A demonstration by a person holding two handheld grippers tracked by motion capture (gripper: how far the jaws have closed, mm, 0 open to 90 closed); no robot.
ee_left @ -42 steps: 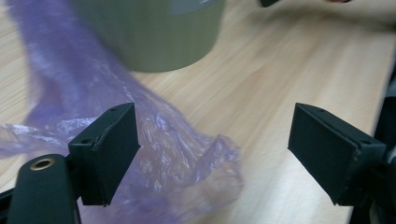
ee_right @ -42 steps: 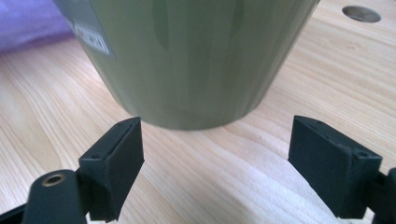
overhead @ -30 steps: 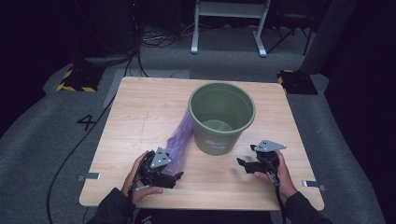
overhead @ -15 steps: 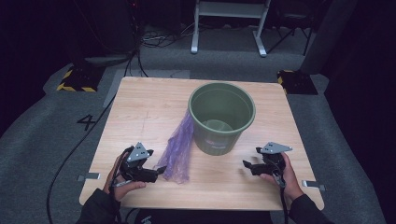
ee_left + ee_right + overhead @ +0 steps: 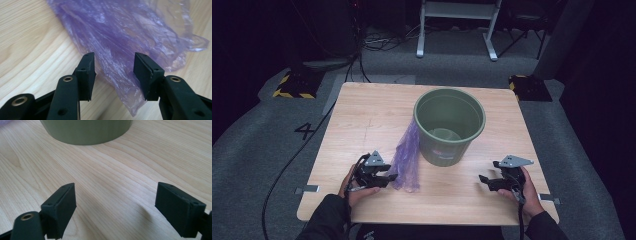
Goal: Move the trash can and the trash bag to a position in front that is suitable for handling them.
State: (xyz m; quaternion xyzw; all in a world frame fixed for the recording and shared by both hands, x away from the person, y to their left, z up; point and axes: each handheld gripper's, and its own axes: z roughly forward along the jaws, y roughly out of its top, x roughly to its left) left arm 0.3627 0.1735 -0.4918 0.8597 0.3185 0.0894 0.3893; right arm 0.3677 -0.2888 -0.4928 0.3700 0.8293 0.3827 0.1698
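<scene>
Overhead light on my table (image 5: 362, 115) is even; surrounding floor (image 5: 257, 150) is dim. Both gripper views sharp, shadows soft, no glare.

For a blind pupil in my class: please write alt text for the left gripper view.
Two black jaws straddle the near edge of a crumpled purple plastic bag lying on a pale wooden table; having just been closing, they do not yet press it.

Wooden table (image 5: 377, 120); grey carpet (image 5: 272, 150); white stand (image 5: 457, 30) behind.
</scene>
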